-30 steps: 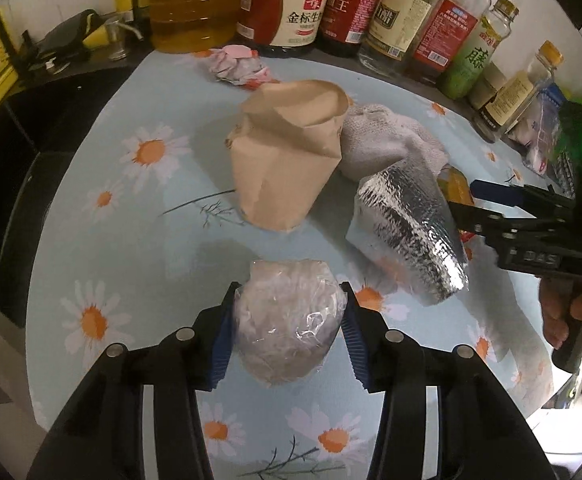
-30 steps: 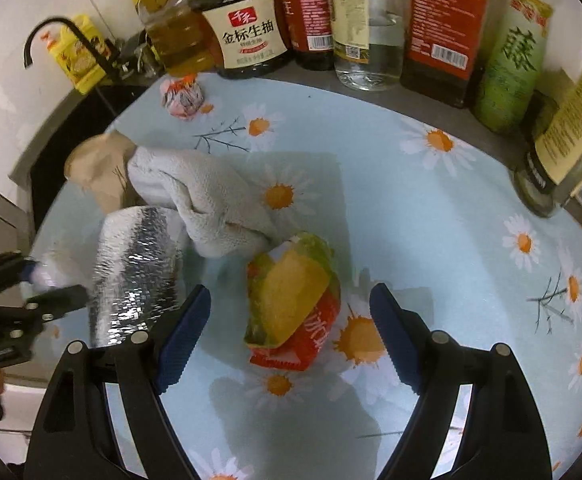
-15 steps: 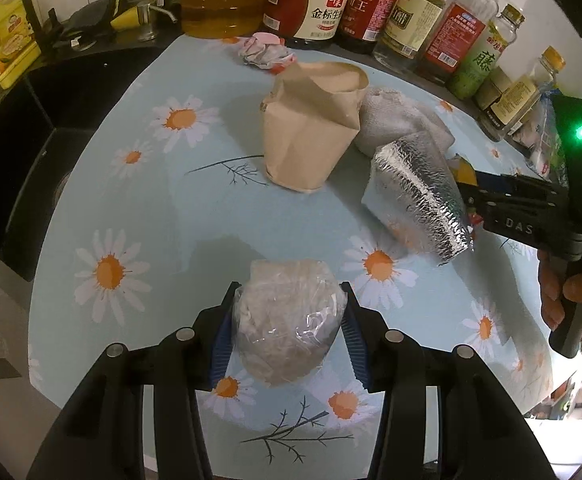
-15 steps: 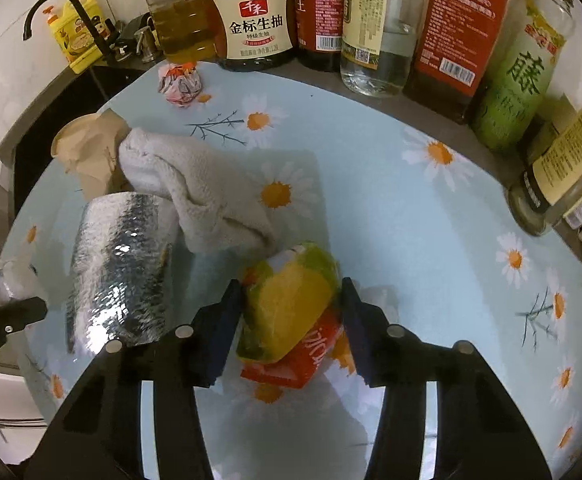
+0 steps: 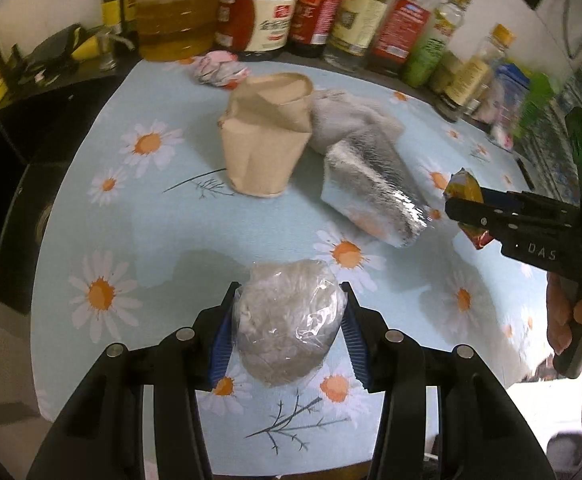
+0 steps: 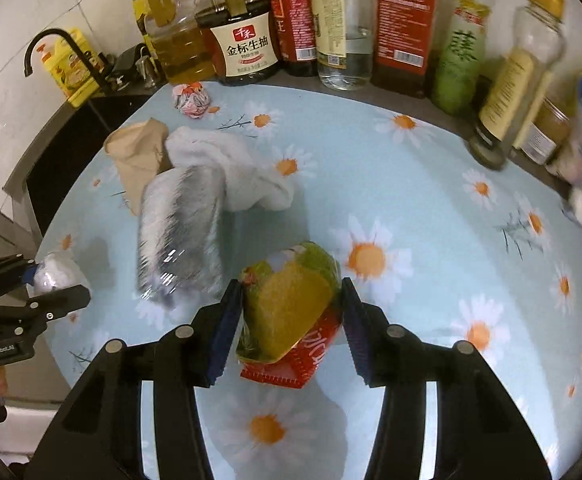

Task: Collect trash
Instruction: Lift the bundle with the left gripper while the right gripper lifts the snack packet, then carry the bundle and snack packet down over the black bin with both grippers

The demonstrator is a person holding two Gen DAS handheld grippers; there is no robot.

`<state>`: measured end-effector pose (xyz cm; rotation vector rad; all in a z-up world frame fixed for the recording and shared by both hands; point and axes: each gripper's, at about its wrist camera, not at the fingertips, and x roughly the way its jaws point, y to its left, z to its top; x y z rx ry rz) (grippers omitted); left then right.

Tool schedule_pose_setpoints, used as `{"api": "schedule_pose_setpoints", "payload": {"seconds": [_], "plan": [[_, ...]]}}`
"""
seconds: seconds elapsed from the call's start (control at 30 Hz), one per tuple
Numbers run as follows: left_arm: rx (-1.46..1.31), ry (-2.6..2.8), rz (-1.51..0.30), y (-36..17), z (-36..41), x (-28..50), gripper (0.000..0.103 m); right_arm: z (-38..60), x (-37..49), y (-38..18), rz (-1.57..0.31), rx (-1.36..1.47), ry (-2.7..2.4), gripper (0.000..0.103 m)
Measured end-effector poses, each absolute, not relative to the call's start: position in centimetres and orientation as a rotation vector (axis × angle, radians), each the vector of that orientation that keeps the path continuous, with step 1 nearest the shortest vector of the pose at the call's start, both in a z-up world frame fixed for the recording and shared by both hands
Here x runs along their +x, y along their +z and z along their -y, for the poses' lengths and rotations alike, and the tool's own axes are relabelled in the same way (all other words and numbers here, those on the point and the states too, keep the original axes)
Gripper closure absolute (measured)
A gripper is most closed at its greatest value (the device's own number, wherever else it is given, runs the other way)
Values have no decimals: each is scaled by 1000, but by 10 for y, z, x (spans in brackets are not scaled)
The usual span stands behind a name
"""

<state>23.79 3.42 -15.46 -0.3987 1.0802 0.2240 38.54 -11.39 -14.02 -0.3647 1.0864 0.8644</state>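
Note:
My left gripper is shut on a crumpled clear plastic wad and holds it above the daisy tablecloth. My right gripper is shut on a yellow-green and red snack wrapper, lifted off the cloth. The right gripper with the wrapper also shows at the right of the left wrist view. On the table lie a brown paper bag, a silver foil bag, a white cloth and a pink crumpled paper ball.
Oil and sauce bottles line the back edge of the table. More jars and packets stand at the right. A dark sink with a black tap lies to the left. The table's front edge is just below my left gripper.
My right gripper closed on the snack wrapper and lifted it. My left gripper kept hold of the plastic wad and drew back toward the table's front edge.

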Motion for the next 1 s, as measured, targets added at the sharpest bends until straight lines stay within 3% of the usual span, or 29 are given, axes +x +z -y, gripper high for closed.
{"api": "schedule_pose_setpoints", "payload": {"seconds": [1.0], "plan": [[-331,-88,-1097,-162,-24,110,57,126,175,-137,-1185,-148,741,53]]}}
